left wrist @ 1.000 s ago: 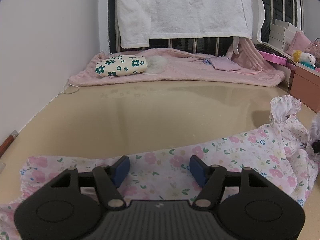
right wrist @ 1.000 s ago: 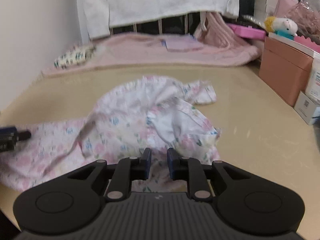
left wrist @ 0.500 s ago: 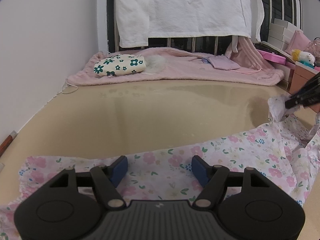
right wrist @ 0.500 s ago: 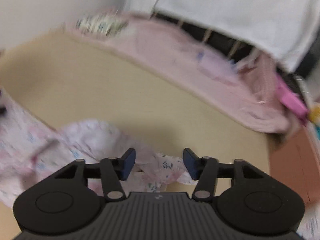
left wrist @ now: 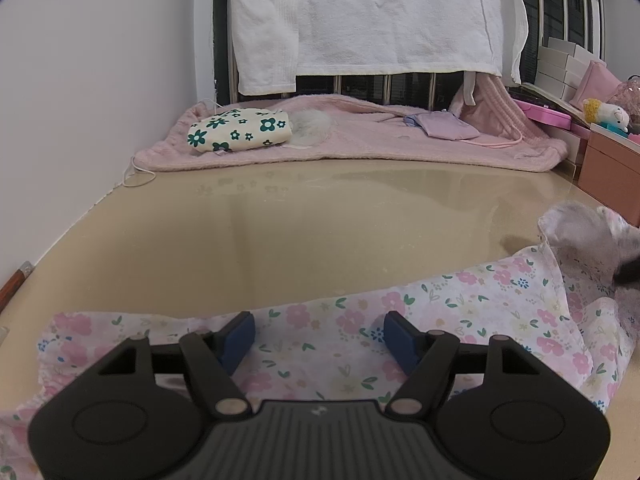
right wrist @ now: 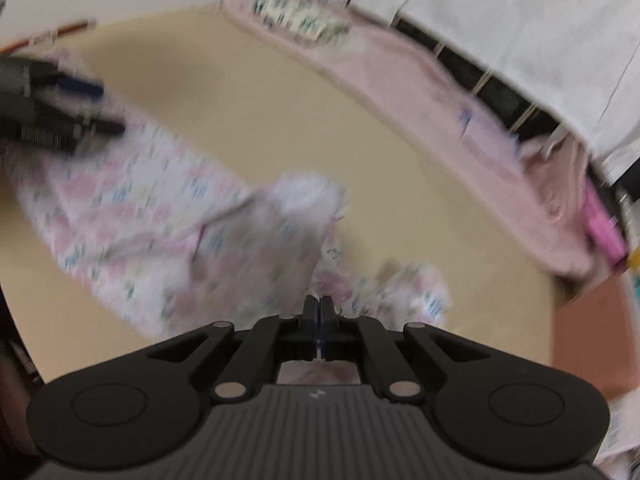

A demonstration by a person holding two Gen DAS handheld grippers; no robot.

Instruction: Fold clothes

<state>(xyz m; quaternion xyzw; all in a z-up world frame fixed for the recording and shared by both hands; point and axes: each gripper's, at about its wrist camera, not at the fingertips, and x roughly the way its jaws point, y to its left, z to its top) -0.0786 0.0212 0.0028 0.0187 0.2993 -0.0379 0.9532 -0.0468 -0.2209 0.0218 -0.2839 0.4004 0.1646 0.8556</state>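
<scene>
Floral garment (left wrist: 460, 312): spread lengthwise on the beige table (left wrist: 320, 220), one end bunched and raised.
Right gripper (right wrist: 319, 312): jaws pressed together on a fold of that bunched end; view blurred.
Left gripper (left wrist: 319, 338): jaws wide, empty, poised over the flat end.
Step, judged: straightening out before the first fold.
Next need: left gripper pinches the near edge so both ends can be pulled taut.
Beyond: pink blanket (left wrist: 360, 144), white towel (left wrist: 380, 16).
</scene>
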